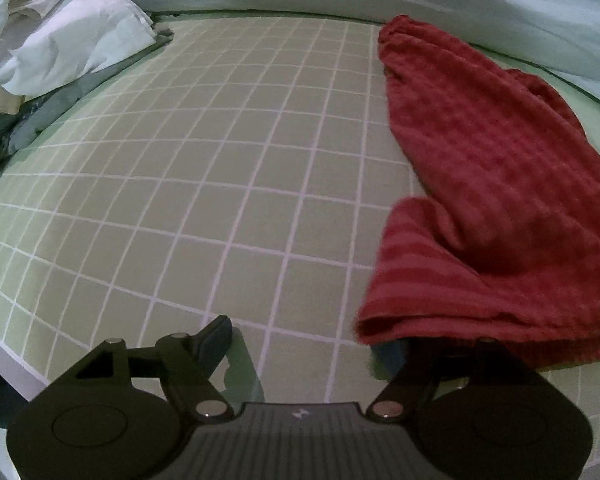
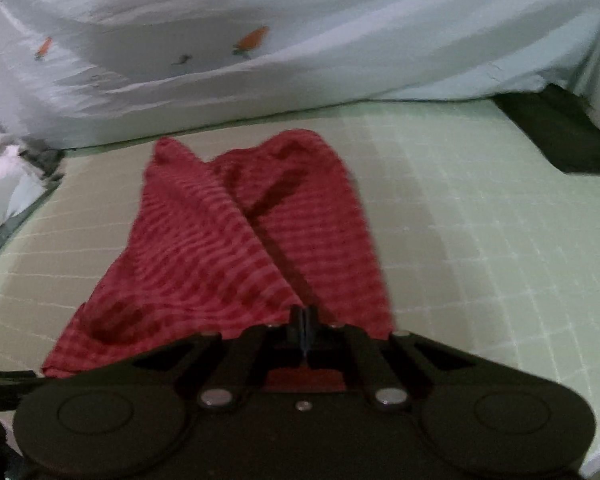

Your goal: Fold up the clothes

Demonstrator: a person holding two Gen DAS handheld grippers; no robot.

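A red striped cloth point(image 1: 496, 200) lies bunched on the green grid mat point(image 1: 220, 184) at the right of the left wrist view. My left gripper point(image 1: 312, 344) is open; its left finger is bare and the cloth's near edge drapes over its right finger. In the right wrist view the same red cloth point(image 2: 236, 240) stretches away from my right gripper point(image 2: 302, 320), whose jaws are shut on the cloth's near edge and lift it into two folds.
A pile of white and grey clothes point(image 1: 60, 44) sits at the mat's far left. A pale sheet with carrot prints point(image 2: 260, 48) runs along the back. A dark folded item point(image 2: 560, 132) lies at the far right.
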